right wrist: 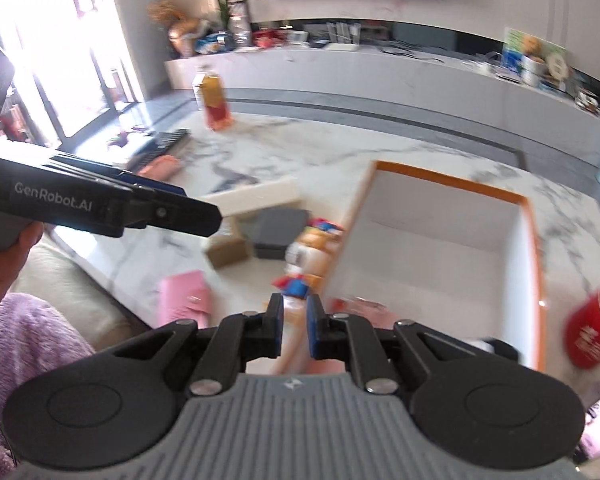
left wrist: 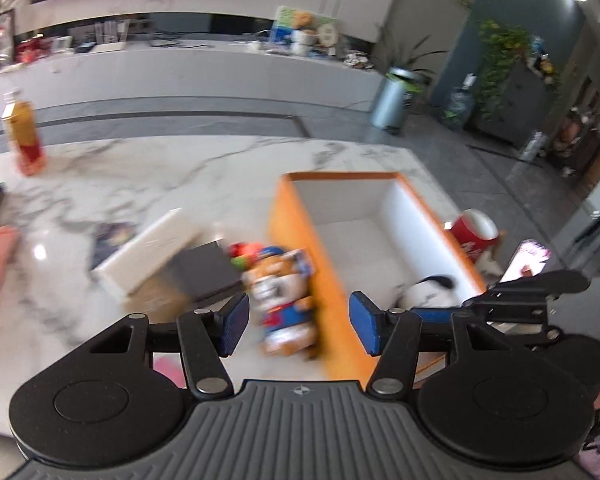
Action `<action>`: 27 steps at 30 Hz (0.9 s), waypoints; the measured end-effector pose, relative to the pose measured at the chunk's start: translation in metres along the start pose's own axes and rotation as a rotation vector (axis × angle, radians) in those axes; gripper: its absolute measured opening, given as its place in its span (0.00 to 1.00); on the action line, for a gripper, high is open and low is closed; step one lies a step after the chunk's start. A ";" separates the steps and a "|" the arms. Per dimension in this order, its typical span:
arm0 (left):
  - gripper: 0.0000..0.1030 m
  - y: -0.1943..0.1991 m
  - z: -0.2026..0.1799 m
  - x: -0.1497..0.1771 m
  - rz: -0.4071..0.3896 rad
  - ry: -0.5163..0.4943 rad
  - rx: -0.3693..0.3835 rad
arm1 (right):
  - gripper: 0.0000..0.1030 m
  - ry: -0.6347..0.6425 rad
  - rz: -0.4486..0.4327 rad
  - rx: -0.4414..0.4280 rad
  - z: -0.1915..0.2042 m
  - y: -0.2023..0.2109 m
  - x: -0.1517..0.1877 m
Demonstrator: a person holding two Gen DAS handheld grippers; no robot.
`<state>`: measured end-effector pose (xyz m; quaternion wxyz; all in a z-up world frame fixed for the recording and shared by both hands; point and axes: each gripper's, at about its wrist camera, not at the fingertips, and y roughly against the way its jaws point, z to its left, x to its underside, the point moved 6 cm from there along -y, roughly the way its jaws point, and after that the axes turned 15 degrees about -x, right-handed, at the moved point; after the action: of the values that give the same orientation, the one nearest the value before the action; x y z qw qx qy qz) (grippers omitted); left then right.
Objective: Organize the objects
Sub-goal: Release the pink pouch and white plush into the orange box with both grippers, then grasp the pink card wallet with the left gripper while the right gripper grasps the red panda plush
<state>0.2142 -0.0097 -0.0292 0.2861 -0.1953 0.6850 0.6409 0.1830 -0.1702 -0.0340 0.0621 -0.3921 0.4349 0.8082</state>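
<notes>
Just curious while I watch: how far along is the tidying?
Barely started. The orange box looks nearly empty; one dark-and-white thing lies inside. Left gripper is open over the toy, holding nothing. The bottle, mug and small boxes remain on the table.

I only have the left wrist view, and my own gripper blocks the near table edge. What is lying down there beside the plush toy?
Observer: A pink pouch lies flat near the front edge of the table, left of the plush toy and apart from it.
Operator: And is the right gripper open or shut?
Observer: The right gripper has its jaws close together with a narrow gap between them. Blur hides whether anything is gripped.
</notes>
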 end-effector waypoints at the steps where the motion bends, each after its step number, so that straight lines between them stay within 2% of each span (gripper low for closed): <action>1: 0.65 0.000 0.011 0.005 0.003 0.001 -0.023 | 0.14 0.003 0.005 -0.012 0.007 -0.008 -0.002; 4: 0.71 -0.012 0.037 0.021 0.059 0.068 -0.088 | 0.17 0.003 0.032 -0.029 0.020 -0.034 -0.004; 7: 0.73 -0.036 0.063 0.041 0.141 0.172 -0.141 | 0.21 0.036 0.073 -0.003 0.028 -0.060 0.000; 8: 0.73 -0.044 0.068 0.047 0.169 0.201 -0.159 | 0.25 0.051 0.090 0.010 0.029 -0.067 0.001; 11: 0.74 -0.068 0.085 0.070 0.238 0.277 -0.207 | 0.39 0.107 0.135 0.069 0.025 -0.087 0.001; 15: 0.77 -0.095 0.095 0.095 0.320 0.371 -0.217 | 0.43 0.197 0.197 0.173 0.010 -0.110 -0.005; 17: 0.78 -0.105 0.096 0.102 0.352 0.397 -0.225 | 0.50 0.234 0.224 0.224 0.001 -0.123 -0.010; 24: 0.82 -0.128 0.093 0.114 0.396 0.423 -0.258 | 0.52 0.358 0.336 0.388 -0.016 -0.166 -0.009; 27: 0.84 -0.137 0.090 0.116 0.418 0.437 -0.243 | 0.59 0.425 0.370 0.436 -0.018 -0.179 -0.002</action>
<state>0.2261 0.0764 -0.2102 -0.0307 -0.2162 0.6740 0.7057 0.2736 -0.0729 -0.1559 -0.0950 -0.4435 0.6643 0.5941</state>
